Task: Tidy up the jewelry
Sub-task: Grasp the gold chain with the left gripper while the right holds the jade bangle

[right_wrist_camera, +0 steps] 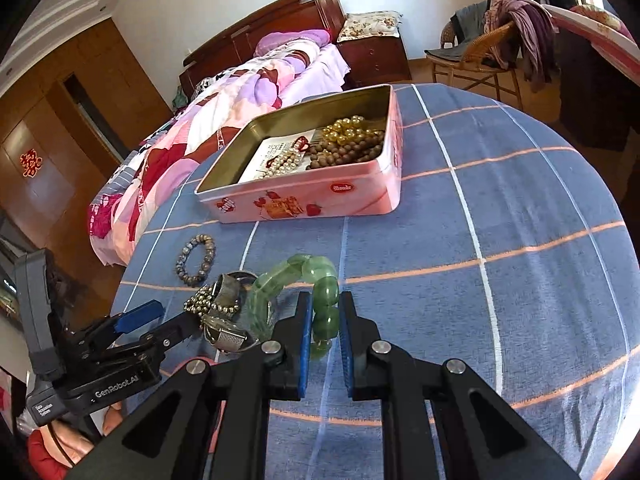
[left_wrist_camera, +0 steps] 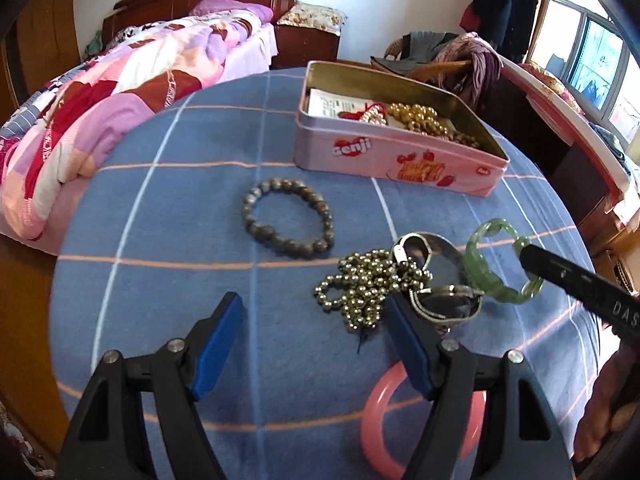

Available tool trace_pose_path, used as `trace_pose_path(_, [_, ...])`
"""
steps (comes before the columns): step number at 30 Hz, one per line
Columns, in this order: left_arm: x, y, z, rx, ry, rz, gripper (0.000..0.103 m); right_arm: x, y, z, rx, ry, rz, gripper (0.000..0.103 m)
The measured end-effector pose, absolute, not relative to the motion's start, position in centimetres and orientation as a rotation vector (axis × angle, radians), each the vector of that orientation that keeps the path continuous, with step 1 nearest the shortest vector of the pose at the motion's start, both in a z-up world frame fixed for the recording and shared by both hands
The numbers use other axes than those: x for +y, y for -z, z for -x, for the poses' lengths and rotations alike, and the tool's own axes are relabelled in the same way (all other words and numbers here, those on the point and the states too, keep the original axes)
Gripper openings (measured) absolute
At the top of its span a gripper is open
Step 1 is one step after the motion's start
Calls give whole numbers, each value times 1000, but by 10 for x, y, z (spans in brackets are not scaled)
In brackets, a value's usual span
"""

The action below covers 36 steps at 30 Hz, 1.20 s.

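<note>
Your left gripper (left_wrist_camera: 316, 344) hangs with jaws spread above the chain (left_wrist_camera: 366, 286) and watch (left_wrist_camera: 440, 280), ready for the next pick. Your right gripper (right_wrist_camera: 325, 340) clamps the green bracelet (right_wrist_camera: 326, 312), lifting it toward the tin (right_wrist_camera: 320, 200) beyond, where beads already lie.

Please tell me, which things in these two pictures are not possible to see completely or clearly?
- Pink plastic bangle: left wrist view, partly covered by the left gripper; almost hidden in the right wrist view.
- Printed paper card in the pink metal tin: text too small.
- Green jade-like bead bracelet: right wrist view, the clamped section hidden between the right gripper pads.
- Silver metal watch: dial unreadable, tangled with the silver bead chain.
</note>
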<state>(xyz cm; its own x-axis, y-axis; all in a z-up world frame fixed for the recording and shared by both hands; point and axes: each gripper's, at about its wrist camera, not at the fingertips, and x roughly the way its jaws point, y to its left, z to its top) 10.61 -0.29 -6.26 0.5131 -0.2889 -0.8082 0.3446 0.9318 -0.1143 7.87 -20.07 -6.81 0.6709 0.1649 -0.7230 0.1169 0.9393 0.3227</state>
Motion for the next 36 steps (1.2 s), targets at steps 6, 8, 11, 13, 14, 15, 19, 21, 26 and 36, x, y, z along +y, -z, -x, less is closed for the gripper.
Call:
trace_pose_path(6, [-19,63,-110,947,376,-159,75,-202,68,-78,824,-58,-368,21])
trace_pose_path(8, [-18,58,-107,928,403,-156,75,-206,69,-78,828,-59,-396,24])
trace_pose_path(11, [-17,52,-106,895,404,-175,75,-218,68,-77,813,-14,-429,39])
trace_pose_path(13, [-16,51,-105,883,420,-173,75,-224,67,-76,801,1,-440,43])
trace_pose_path(14, [-18,53,-108,888,425,-176,75,-226,68,-75,799,-2,-444,43])
trace_pose_path(15, [-19,54,-109,887,435,-171,75,-226,68,-75,799,-3,-443,43])
trace_pose_path(19, [-25,58,-123,921,456,-134,63,-223,69,-75,800,0,-431,43])
trace_pose_path(21, [-28,60,-126,934,473,-119,49,-222,70,-76,806,5,-428,43])
trace_pose_path(26, [-38,55,-119,908,505,-142,14,-226,75,-74,816,7,-458,43])
trace_pose_path(36, [-4,7,-75,743,591,-22,1,-224,76,-64,811,8,-455,43])
